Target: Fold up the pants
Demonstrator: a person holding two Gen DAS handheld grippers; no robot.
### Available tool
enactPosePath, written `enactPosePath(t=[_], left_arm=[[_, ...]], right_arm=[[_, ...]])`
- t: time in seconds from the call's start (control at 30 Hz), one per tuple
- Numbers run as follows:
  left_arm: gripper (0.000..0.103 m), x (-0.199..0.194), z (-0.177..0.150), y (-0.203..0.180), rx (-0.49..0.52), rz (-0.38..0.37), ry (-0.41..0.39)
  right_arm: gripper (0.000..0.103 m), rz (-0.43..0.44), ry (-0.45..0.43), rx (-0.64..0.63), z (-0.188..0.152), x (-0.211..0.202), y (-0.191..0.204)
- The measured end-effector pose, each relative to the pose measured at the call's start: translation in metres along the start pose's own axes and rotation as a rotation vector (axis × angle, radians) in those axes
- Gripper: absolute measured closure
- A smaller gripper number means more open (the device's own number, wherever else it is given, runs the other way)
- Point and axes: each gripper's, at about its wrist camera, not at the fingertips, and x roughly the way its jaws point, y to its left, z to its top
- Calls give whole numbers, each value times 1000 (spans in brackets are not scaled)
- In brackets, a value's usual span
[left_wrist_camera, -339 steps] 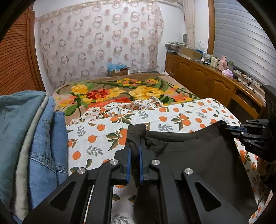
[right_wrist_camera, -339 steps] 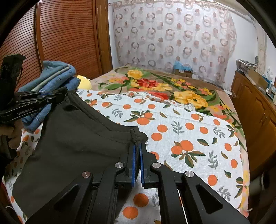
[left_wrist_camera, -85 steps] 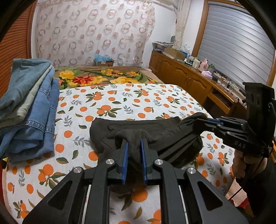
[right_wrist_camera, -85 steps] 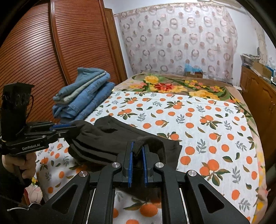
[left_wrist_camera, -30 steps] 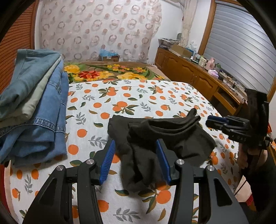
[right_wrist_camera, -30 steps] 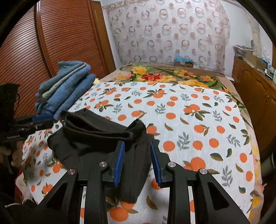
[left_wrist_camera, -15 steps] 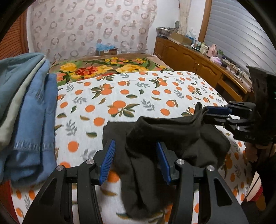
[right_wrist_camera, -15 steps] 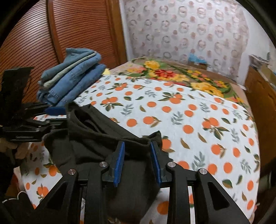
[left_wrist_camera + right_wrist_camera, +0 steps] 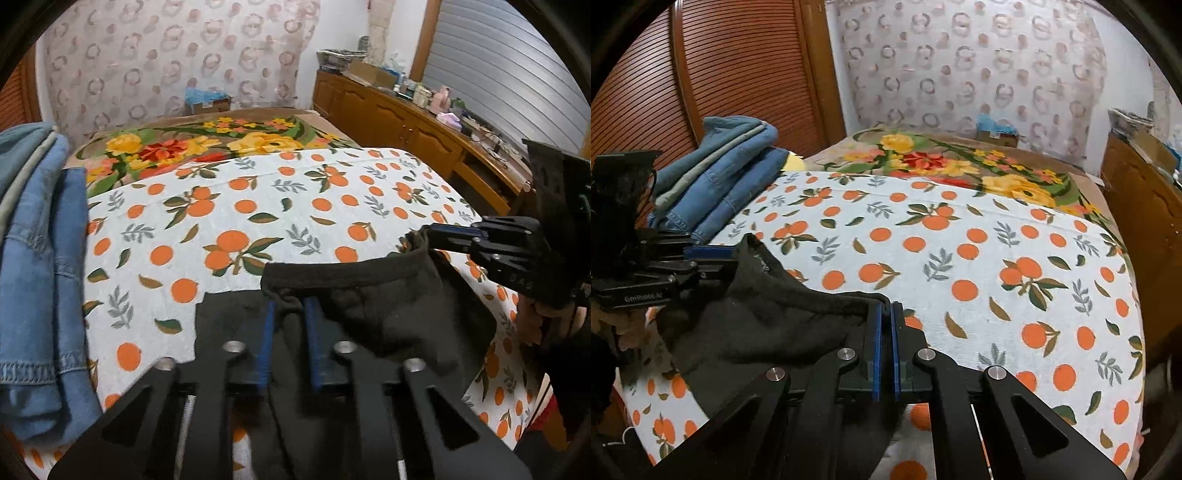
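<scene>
Left tool (image 9: 290, 314) closing on pants (image 9: 388, 310) hem — right tool (image 9: 885, 314) pinching pants waistband, over bed (image 9: 960, 251).

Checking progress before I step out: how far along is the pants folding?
Partly done: the black pants lie bunched in layers on the orange-print sheet. In hand: the right hand-held gripper pinches one waistband corner, and the left hand-held gripper is closing on the other. Left: a flat final fold.

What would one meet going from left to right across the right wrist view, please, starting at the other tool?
Left tool → stack of jeans → dark pants → right tool → orange-print sheet → wooden cabinet.
</scene>
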Motion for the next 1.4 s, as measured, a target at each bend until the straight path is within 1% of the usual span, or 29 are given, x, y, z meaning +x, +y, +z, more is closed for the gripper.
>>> enactPosePath(t=[0.07,0.13,0.3,0.33,0.4,0.43,0.47,0.5,0.53,0.57,0.6,0.7,0.83,1.0,1.13,1.27,1.4], left_arm=[[94,-3,3,2,-12,14,-26],[94,-8,5,5,-33,29,-47],[94,-13,3,4,-25,43,-44],[94,-14,1,4,-31,46,-43],[91,-16,0,7,-49,56,-35],[88,-17,-1,8,-56,62,-32],[83,-19,-3,8,-58,71,-32],[78,-21,-5,7,-55,78,-32],[67,-25,-8,5,-42,89,-35],[56,-28,-10,3,-28,99,-40],[54,-31,-14,1,-19,106,-47],[54,-42,-26,-2,-17,96,-51],[54,-55,-45,-6,-29,103,-70],[54,-63,-71,-7,-43,74,-69],[56,-61,-86,-2,-73,58,-50],[59,-61,-91,-6,-64,54,-42],[59,-62,-95,-10,-55,48,-39]], right_arm=[[99,-14,5,4,1,1,-1],[99,-27,10,8,1,1,-1],[99,-7,-1,49,0,-5,-4],[97,-7,-2,56,-1,-7,-5],[95,-9,-5,60,-2,-12,-4],[95,-11,-8,61,-3,-14,-5],[94,-7,-11,62,-4,-17,-4],[91,-3,-15,62,-6,-21,-3],[85,-5,-19,63,-8,-25,-2],[82,-8,-24,63,-11,-30,-2],[78,-11,-31,65,-14,-34,-1],[77,-1,-47,75,-25,-50,2],[77,-4,-53,76,-41,-65,8],[77,-1,-39,75,-63,-75,14],[77,1,-10,86,-73,-74,14],[77,8,14,98,-78,-69,14],[77,20,29,101,-80,-66,16]])
